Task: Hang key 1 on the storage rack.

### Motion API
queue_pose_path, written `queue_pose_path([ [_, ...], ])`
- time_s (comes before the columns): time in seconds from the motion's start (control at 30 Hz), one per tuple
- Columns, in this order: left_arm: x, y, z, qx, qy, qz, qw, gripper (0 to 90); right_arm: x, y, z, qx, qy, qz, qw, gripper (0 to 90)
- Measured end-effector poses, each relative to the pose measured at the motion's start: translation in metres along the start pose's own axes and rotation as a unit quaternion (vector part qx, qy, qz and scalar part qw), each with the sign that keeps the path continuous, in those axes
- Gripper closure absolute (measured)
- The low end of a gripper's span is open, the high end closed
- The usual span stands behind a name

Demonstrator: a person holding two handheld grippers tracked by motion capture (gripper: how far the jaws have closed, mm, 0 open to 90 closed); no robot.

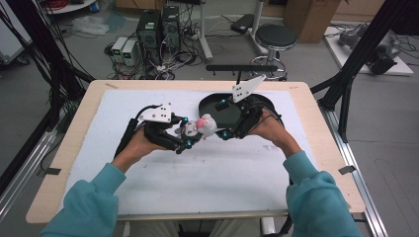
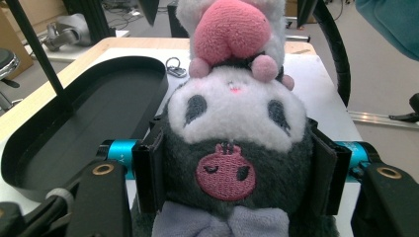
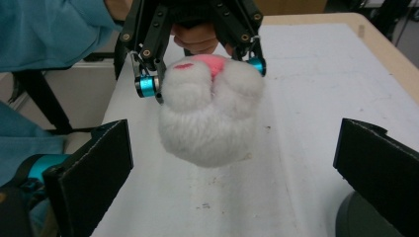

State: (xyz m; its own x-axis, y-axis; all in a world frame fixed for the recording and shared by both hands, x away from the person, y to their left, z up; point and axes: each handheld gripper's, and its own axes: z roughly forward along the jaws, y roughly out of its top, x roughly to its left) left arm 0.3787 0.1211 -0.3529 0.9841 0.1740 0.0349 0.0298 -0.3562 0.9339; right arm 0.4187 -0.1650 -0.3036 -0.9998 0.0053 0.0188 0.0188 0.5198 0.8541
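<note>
Plush toy (image 2: pixel 232 133) clamped in left tool (image 2: pixel 237 168)

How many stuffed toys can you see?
1. The plush toy is held up over the white mat, squeezed in the left gripper, beside the black tray. None seem hidden.

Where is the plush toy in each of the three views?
High view: plush toy at centre, between both hands.
Left gripper view: plush toy fills the middle, clamped.
Right gripper view: plush toy upper centre, held by the far tool.
Shared landmark: black tray.
</note>
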Motion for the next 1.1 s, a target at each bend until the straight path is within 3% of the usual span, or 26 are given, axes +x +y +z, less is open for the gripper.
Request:
queue_pose_path([
  [0.3, -0.001, 0.001, 0.001, -0.003, -0.005, -0.001, 1.0000, 38.3, -0.003, 0.008, 0.013, 0.024, 0.026, -0.013, 0.9993, 1.4],
  [0.57, 0.000, 0.000, 0.000, -0.005, -0.008, 0.001, 1.0000, 38.3, -0.005, 0.010, 0.018, 0.027, 0.043, -0.007, 0.9987, 6.6],
  [0.67, 0.000, 0.000, 0.000, -0.004, -0.009, 0.000, 1.0000, 38.3, -0.007, 0.010, 0.019, 0.034, 0.051, -0.010, 0.9981, 16.5],
  [0.93, 0.000, -0.001, 0.001, -0.005, -0.011, 0.003, 0.9999, 38.4, -0.009, 0.010, 0.022, 0.035, 0.054, 0.002, 0.9979, 20.4],
  [0.97, 0.000, -0.001, 0.001, -0.003, -0.010, 0.004, 0.9999, 38.3, -0.009, 0.011, 0.022, 0.041, 0.061, 0.003, 0.9973, 25.5],
  [1.1, 0.001, -0.001, 0.002, -0.001, -0.011, 0.003, 0.9999, 38.4, -0.008, 0.011, 0.023, 0.042, 0.068, -0.001, 0.9968, 31.1],
])
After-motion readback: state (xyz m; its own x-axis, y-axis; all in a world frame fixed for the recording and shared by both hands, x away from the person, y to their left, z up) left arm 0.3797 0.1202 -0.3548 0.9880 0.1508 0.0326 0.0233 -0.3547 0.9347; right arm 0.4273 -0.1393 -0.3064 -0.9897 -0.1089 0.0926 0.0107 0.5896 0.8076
